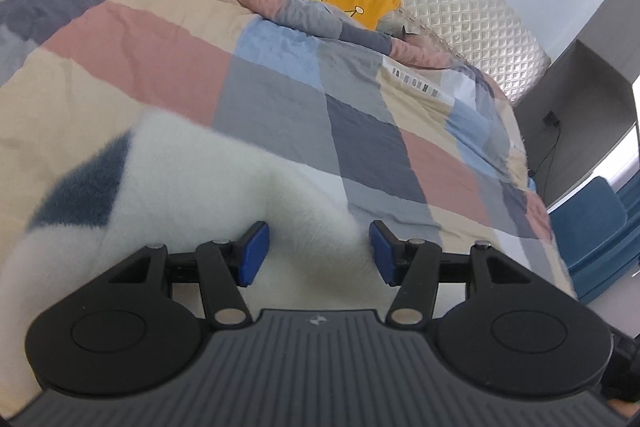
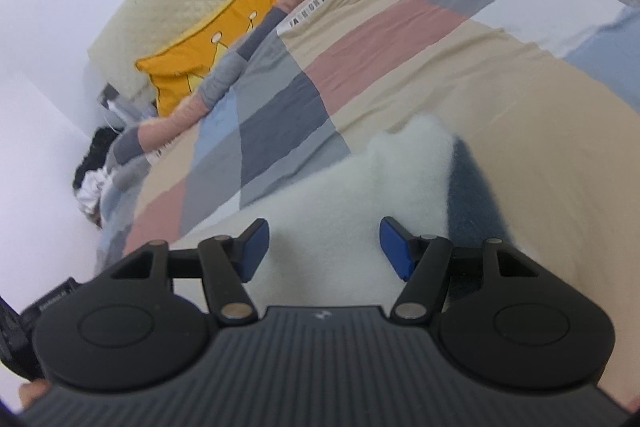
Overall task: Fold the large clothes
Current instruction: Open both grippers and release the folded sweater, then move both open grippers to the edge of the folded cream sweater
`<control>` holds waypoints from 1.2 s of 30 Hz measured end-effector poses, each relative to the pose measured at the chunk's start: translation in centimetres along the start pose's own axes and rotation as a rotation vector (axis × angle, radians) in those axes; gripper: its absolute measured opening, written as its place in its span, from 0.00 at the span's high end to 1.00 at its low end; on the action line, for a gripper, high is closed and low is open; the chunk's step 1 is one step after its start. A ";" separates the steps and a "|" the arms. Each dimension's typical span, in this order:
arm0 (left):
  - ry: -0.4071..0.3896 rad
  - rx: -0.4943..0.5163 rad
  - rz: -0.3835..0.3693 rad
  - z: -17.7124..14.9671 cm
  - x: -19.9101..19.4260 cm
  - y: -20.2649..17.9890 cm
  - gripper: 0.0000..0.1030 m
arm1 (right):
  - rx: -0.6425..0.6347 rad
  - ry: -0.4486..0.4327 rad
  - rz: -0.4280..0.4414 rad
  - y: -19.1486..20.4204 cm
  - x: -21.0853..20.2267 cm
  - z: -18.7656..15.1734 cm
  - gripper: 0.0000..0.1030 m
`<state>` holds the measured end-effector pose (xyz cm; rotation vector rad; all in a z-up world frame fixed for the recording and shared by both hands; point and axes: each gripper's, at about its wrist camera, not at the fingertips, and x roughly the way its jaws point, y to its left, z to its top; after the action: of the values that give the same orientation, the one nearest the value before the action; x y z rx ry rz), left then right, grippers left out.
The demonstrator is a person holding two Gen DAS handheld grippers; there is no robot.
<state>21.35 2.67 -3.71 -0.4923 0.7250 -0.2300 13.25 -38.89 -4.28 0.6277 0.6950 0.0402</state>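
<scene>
both tongs, left gripper (image 1: 319, 253) and right gripper (image 2: 323, 249), gape apart over a fluffy white-and-navy fleece garment (image 1: 192, 179) on the patchwork checked quilt (image 1: 280, 95), its white label partly readable as "HONHOM"

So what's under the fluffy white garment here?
The white fleece garment with dark blue patches lies on the patchwork duvet, which shows all around it. Whatever sits directly beneath the fleece is covered, so more than the duvet cannot be confirmed.
</scene>
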 end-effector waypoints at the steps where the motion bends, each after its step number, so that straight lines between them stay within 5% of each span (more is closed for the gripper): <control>1: -0.002 0.003 0.004 0.1 0.5 0.1 0.41 | -0.005 0.005 0.000 0.0 0.4 0.1 0.38; 15: -0.033 0.050 0.028 0.4 3.3 1.1 0.41 | -0.159 0.011 0.018 0.9 2.7 -0.4 0.33; 28: -0.105 0.241 0.113 -1.6 -2.6 -3.2 0.39 | -0.353 -0.060 -0.076 3.5 0.1 -2.0 0.34; 36: -0.090 0.336 0.094 -3.3 -4.4 -5.4 0.39 | -0.432 -0.101 -0.075 4.6 -2.3 -2.9 0.34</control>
<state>15.71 -1.50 -0.57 -0.1475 0.6053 -0.2342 10.44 -34.15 -2.14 0.1874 0.5868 0.0862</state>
